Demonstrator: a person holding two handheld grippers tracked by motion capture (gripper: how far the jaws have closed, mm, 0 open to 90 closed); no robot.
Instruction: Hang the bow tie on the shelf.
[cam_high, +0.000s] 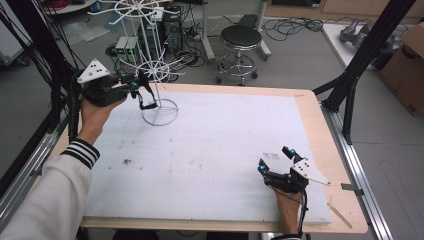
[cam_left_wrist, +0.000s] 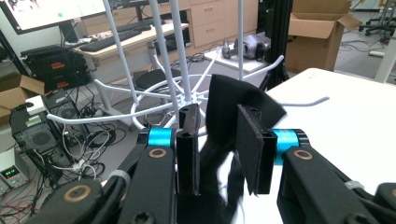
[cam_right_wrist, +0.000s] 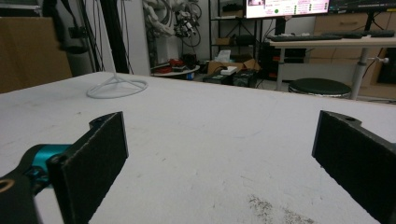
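Observation:
A white wire rack (cam_high: 151, 60) with hooked arms stands at the far left of the white board (cam_high: 210, 150). A black cloth (cam_high: 145, 93) hangs at one of its lower arms. My left gripper (cam_high: 139, 85) is raised at the cloth. In the left gripper view the black cloth (cam_left_wrist: 229, 100) hangs between the jaws of the left gripper (cam_left_wrist: 217, 154), which stand a little apart with a gap beside the cloth. The rack's rods (cam_left_wrist: 180, 56) rise just behind. My right gripper (cam_high: 276, 160) rests at the near right of the board, wide open, with nothing between the jaws of the right gripper (cam_right_wrist: 219, 154).
The rack's ring base (cam_right_wrist: 116, 87) sits on the board. A black stool (cam_high: 241, 37) and cables lie on the floor beyond the table. A black frame post (cam_high: 360, 65) and a cardboard box (cam_high: 407, 75) stand to the right. A wooden stick (cam_high: 340, 215) lies near the right corner.

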